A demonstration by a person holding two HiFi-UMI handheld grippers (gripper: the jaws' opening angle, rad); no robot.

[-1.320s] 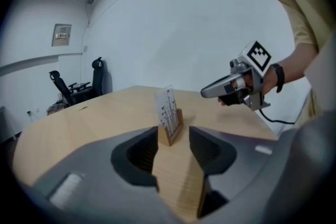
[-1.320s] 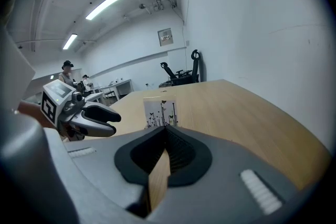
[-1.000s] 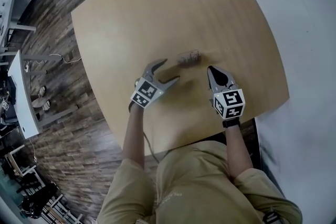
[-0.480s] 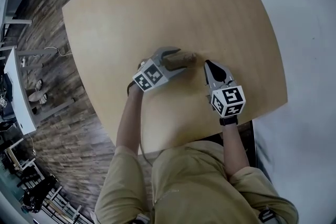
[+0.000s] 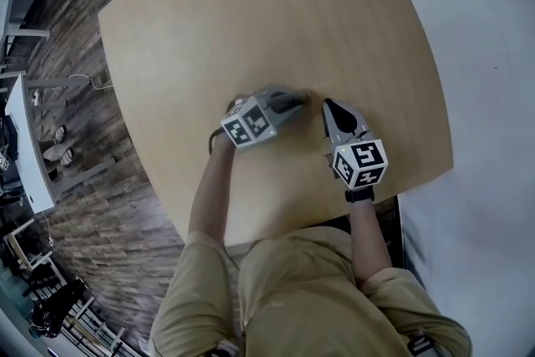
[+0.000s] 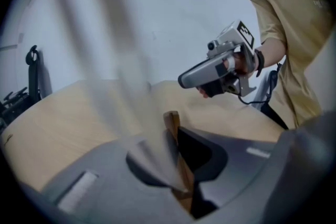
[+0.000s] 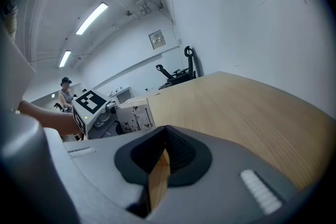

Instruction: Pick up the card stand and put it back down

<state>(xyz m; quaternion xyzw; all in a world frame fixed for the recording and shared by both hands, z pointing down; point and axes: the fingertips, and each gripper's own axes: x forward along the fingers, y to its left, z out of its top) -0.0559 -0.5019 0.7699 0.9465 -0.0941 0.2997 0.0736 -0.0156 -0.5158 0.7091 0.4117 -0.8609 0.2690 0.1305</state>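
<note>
Card stand (image 6: 172, 124): a small wooden piece, caught between the jaws of the left hand-held gripper (image 5: 294, 100). Those jaws have just been closing and now clench it from both sides. In the left gripper view the wood stands edge-on in the narrow gap. A pale smeared streak rises from it, too blurred to identify.

From the head view the stand is almost wholly covered by that gripper. It is at the tabletop (image 5: 251, 12), in the half nearer the person, close to the middle of the width. Whether its base touches the wood surface cannot be told.

In the right gripper view a white card (image 7: 132, 117) with small dark prints stands upright just beside the left gripper's marker cube.

The right hand-held gripper (image 5: 328, 105) is clenched on nothing. Its tips meet, and only a sliver of tabletop shows through the hollow behind them. It points away from the person, with its tip near the stand on the right side and apart from it.

The person's tan shirt (image 5: 309, 288) fills the lower part of the head view, one forearm running out to each gripper. A dark plank floor (image 5: 92, 180) lies to the left of the tabletop.
</note>
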